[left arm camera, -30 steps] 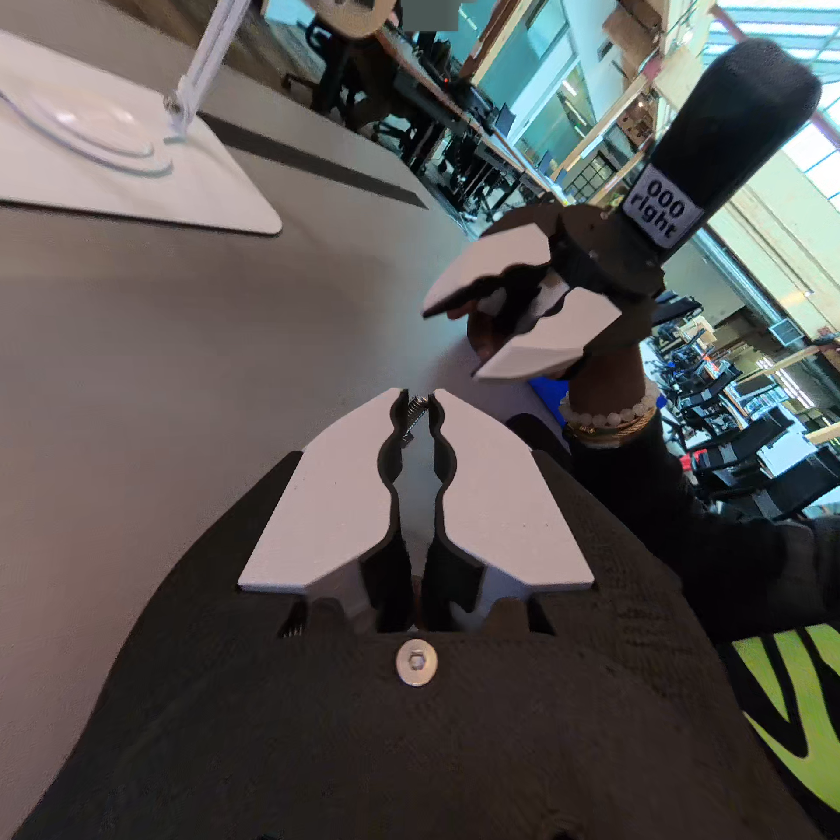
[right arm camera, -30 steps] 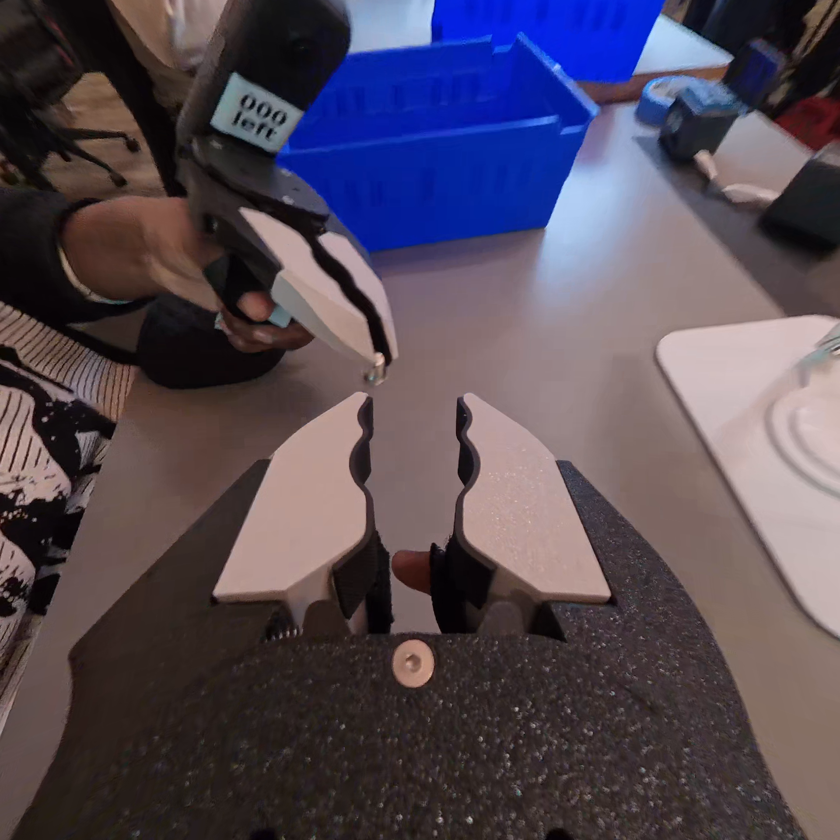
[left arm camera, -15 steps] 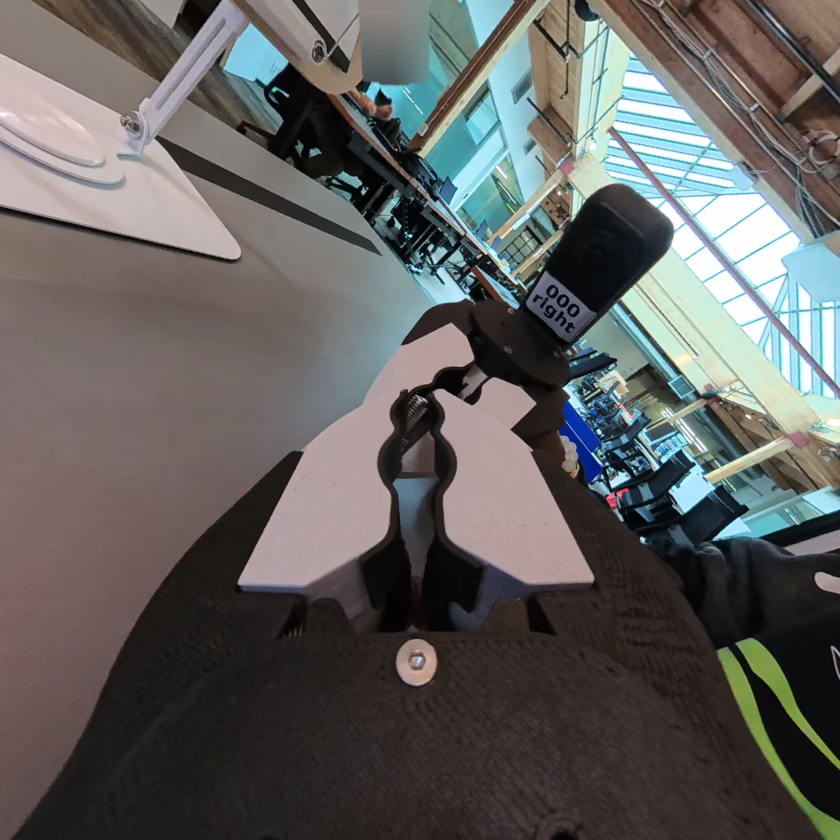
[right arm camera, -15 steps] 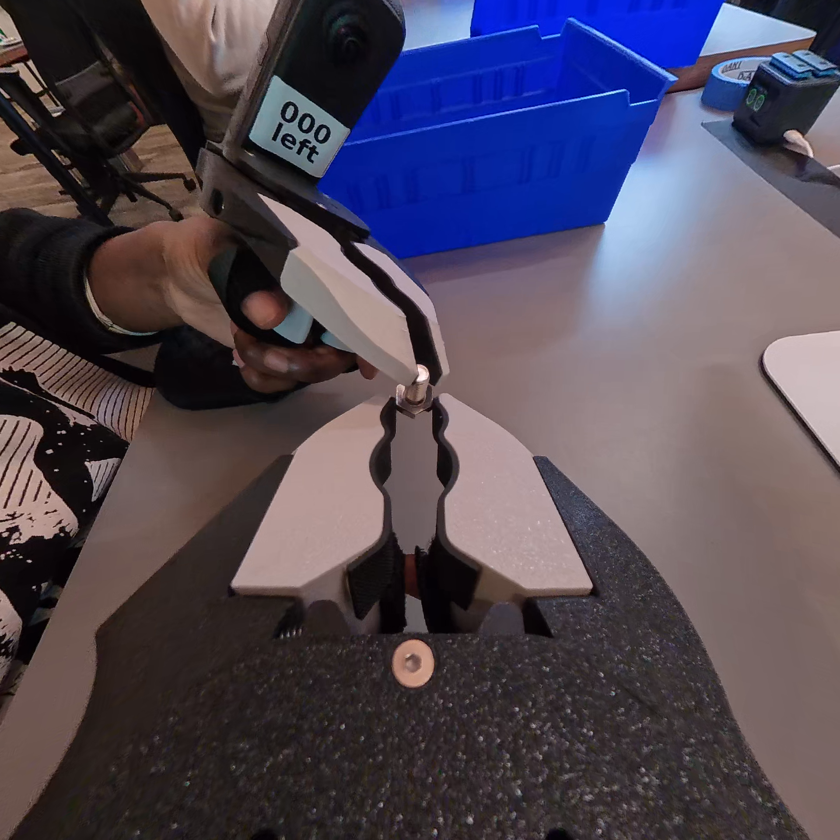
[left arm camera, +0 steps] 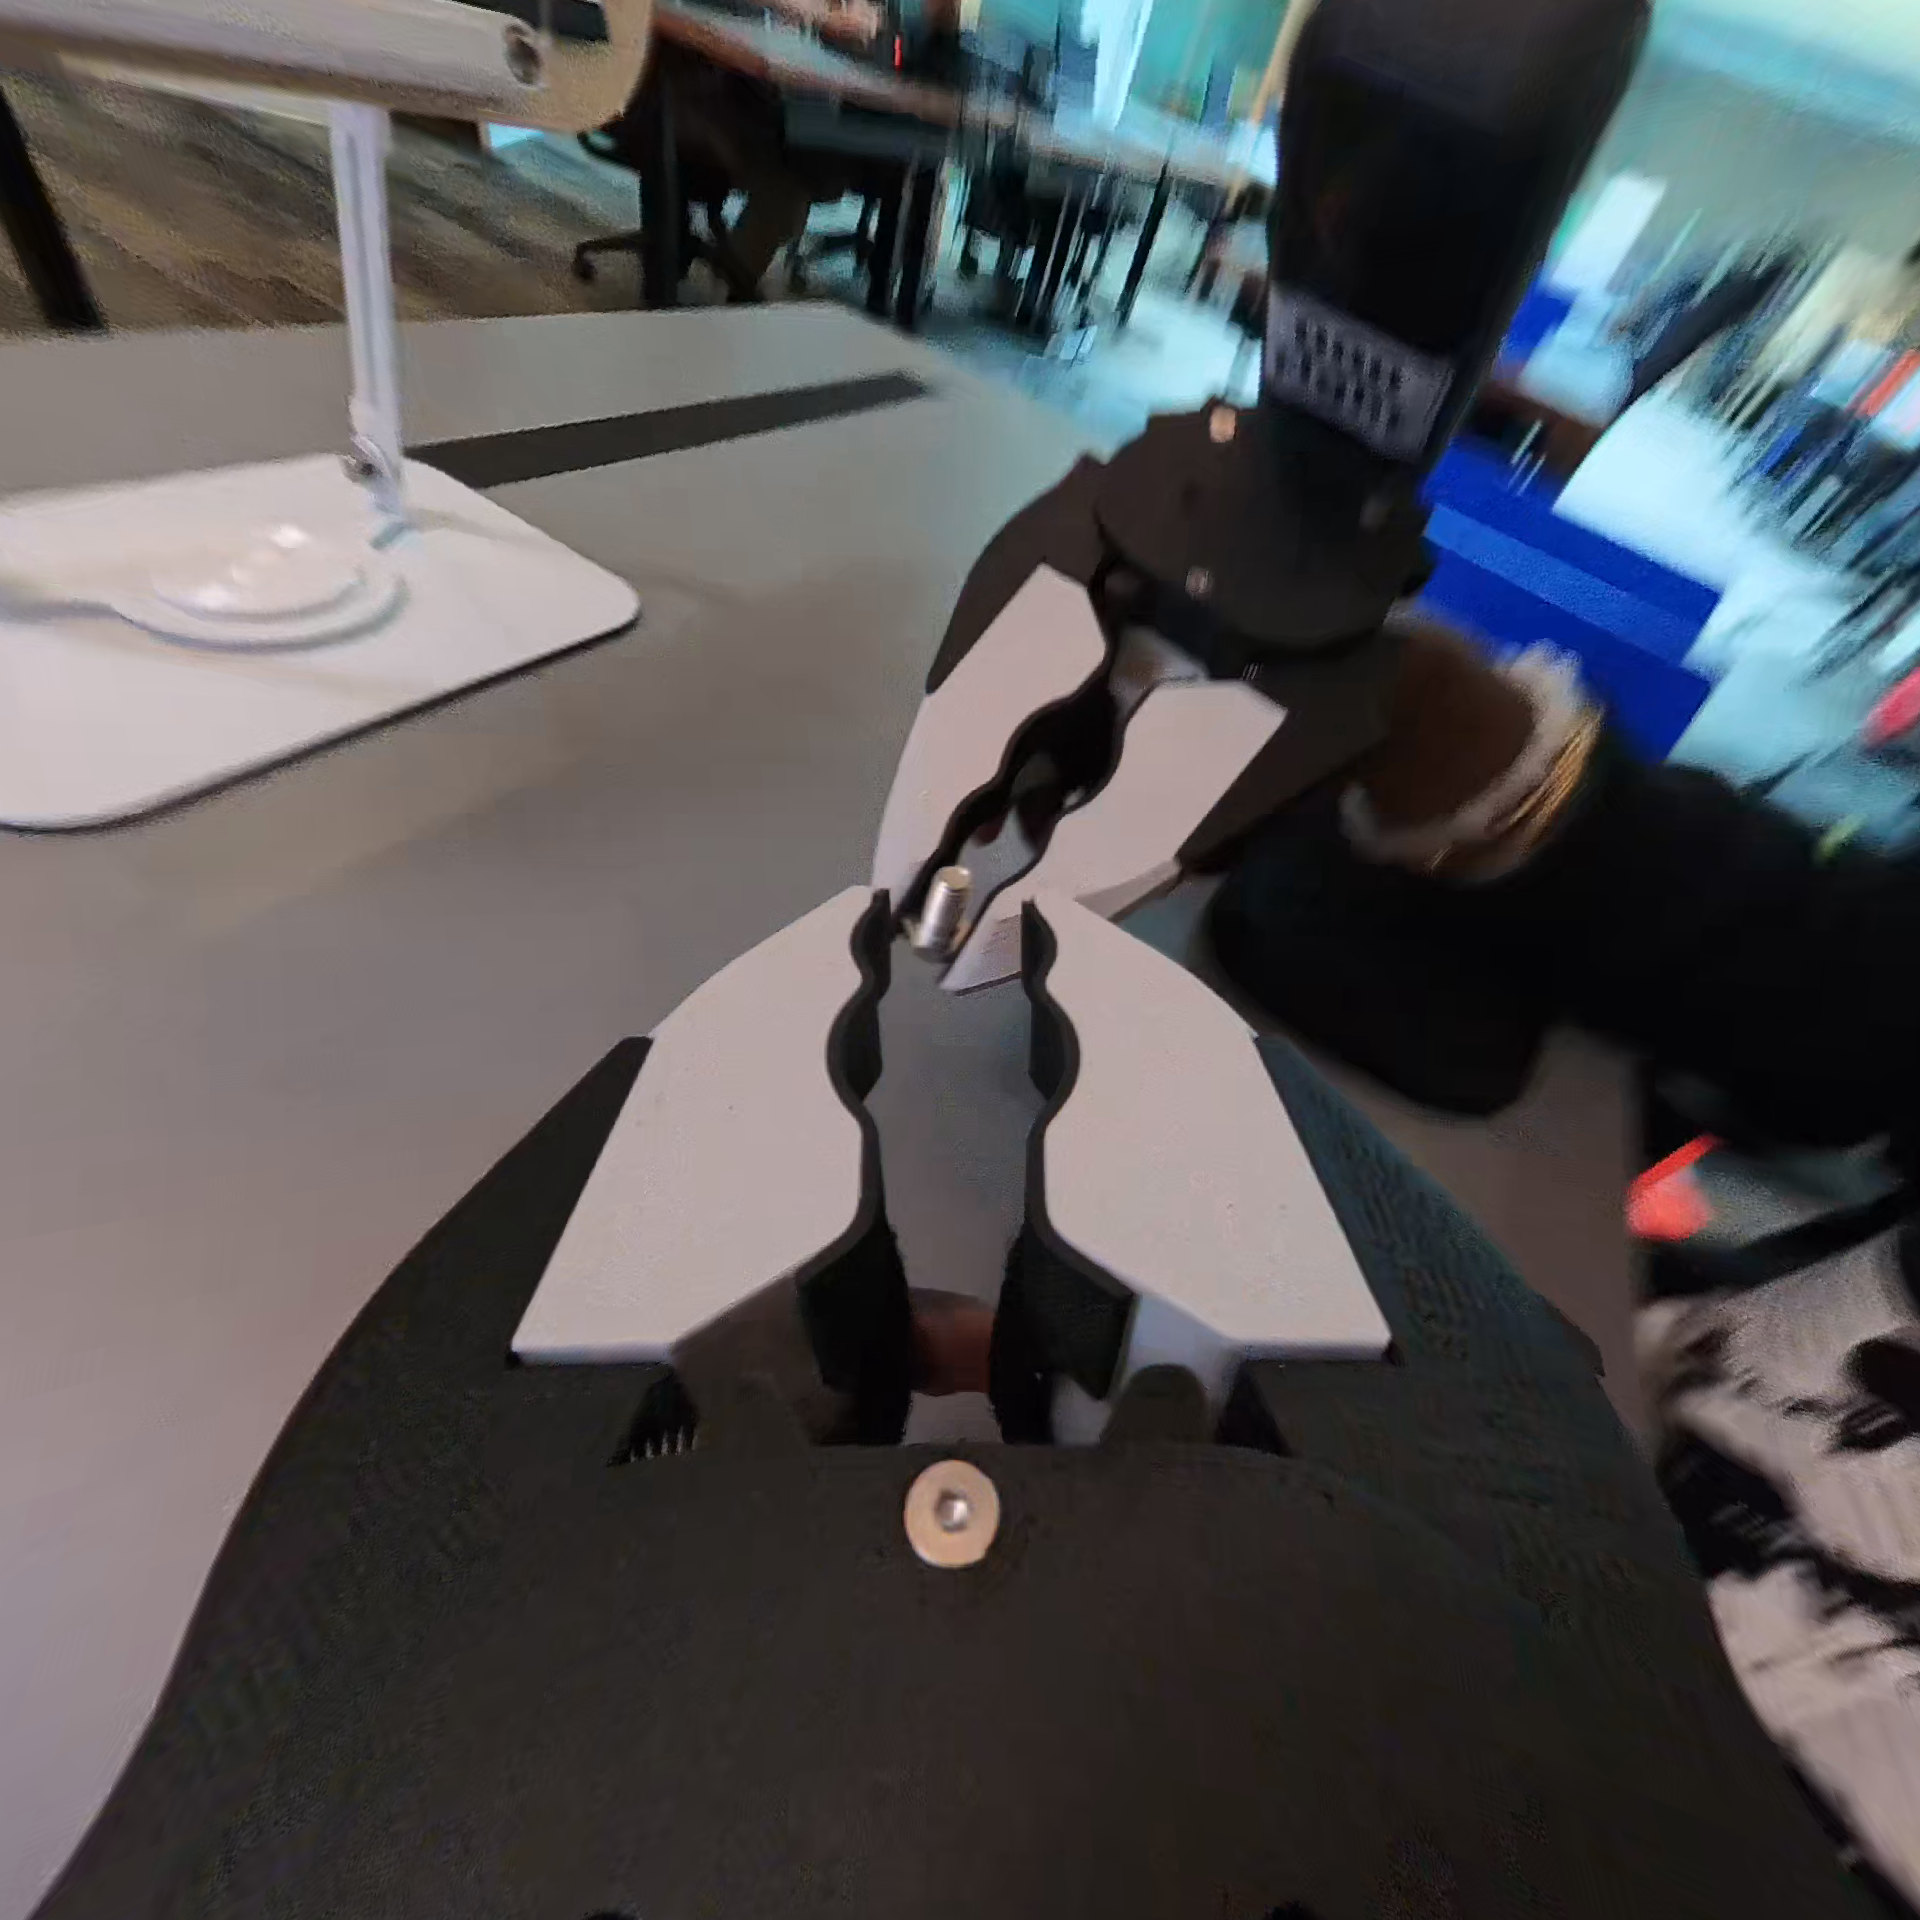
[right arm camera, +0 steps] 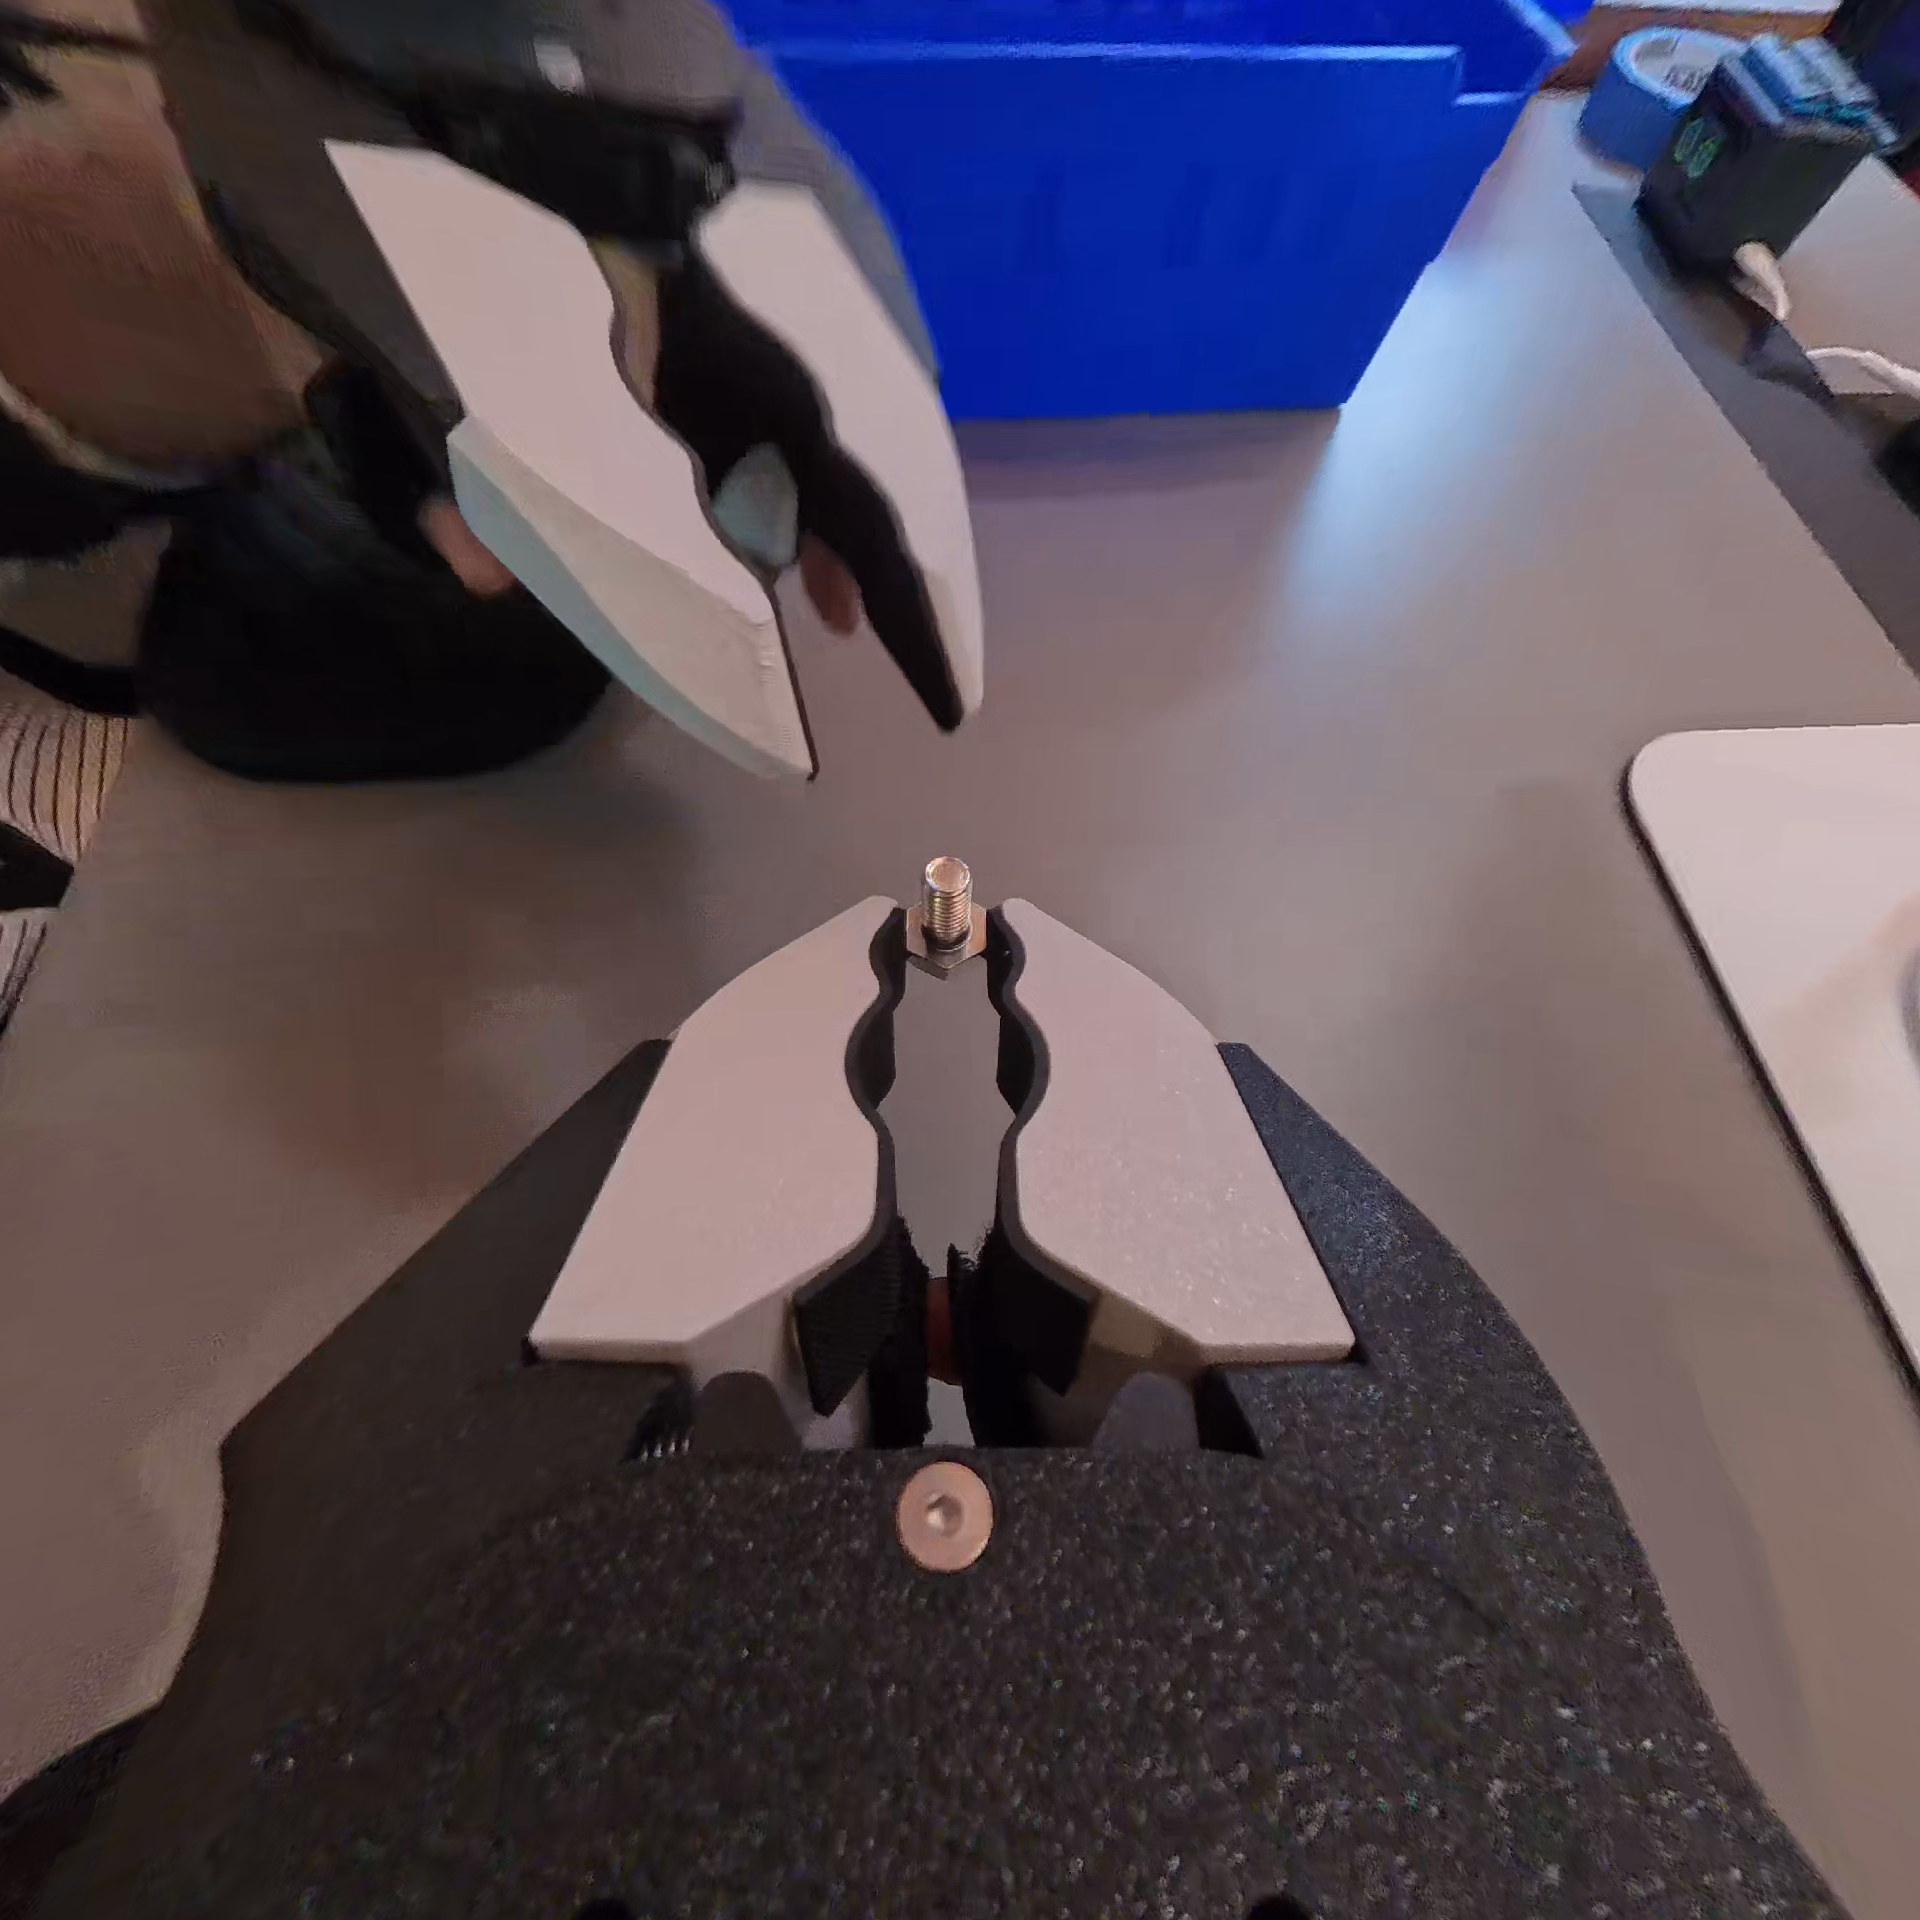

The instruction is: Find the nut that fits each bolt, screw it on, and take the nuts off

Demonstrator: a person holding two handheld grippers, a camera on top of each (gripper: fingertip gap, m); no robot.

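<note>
A short silver bolt (right arm camera: 945, 896) with a hex nut (right arm camera: 940, 951) on its thread stands upright between my right gripper's fingertips. My right gripper (right arm camera: 945, 914) is shut on the nut, above the grey table (right arm camera: 1299, 675). My left gripper (right arm camera: 883, 743) is open and empty, a little beyond the bolt and apart from it. In the left wrist view my left gripper (left arm camera: 956, 909) has its jaws apart. The right gripper (left arm camera: 935, 945) is just past them, holding the bolt (left arm camera: 943, 906).
A blue bin (right arm camera: 1122, 208) stands at the back of the table. A white lamp base (right arm camera: 1818, 987) lies to the right; it also shows in the left wrist view (left arm camera: 260, 644). A blue tape roll (right arm camera: 1631, 94) and a dark device (right arm camera: 1756, 156) sit far right. Only a small space, under 4 cm, lies between the two pairs of fingers.
My left gripper held the bolt, then let go, opened and drew back. My right gripper closed on the nut and now holds bolt and nut alone.
</note>
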